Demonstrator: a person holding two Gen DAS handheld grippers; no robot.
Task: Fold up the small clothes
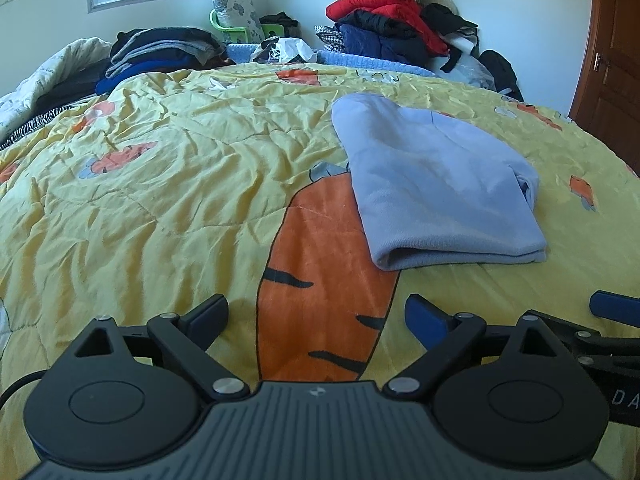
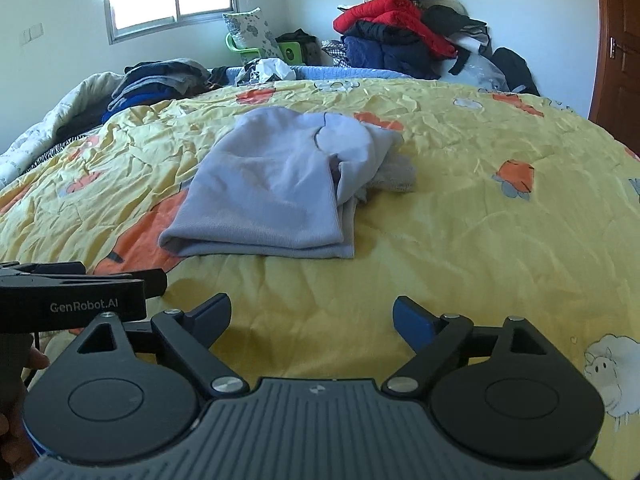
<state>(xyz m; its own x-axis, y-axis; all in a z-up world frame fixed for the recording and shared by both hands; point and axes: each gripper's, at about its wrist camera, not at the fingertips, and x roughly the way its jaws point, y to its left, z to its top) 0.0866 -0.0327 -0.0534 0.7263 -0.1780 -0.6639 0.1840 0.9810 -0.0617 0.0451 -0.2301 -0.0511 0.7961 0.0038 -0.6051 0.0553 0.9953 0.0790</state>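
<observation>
Yellow quilt (image 1: 168, 184) with carrot and sheep print covers the bed, creased all over; one large orange carrot (image 1: 320, 280) runs from the near edge toward the middle. Folded pale blue garment (image 2: 272, 196) lies on the quilt around mid-bed, well short of the far edge, its rounded fold facing the near edge and its left side overlapping the top of the carrot. On its right side loose cloth spills out, bunched and uneven (a paler, fuzzier bit shows there in the right wrist view; cannot tell if it is part of the same piece). Left gripper (image 1: 316, 316) hovers over the near edge of the bed above the carrot, jaws spread wide, nothing between them, pads clear of the garment. Right gripper (image 2: 312, 316) sits just beside it over plain yellow quilt near the same edge, jaws likewise wide apart and empty, apart from the garment; a sheep print (image 2: 608, 376) lies near its right finger. Each gripper's finger shows at the edge of the other's view. A fingertip of the person (image 2: 38, 358) shows at the lower left of the right wrist view. Along the far edge: a stack of dark folded clothes (image 1: 160, 52) at the left corner, a heap of red, navy and black jackets (image 1: 396, 20) at the right. Window (image 2: 172, 4) on the far wall, wooden door (image 1: 612, 52) at right.
</observation>
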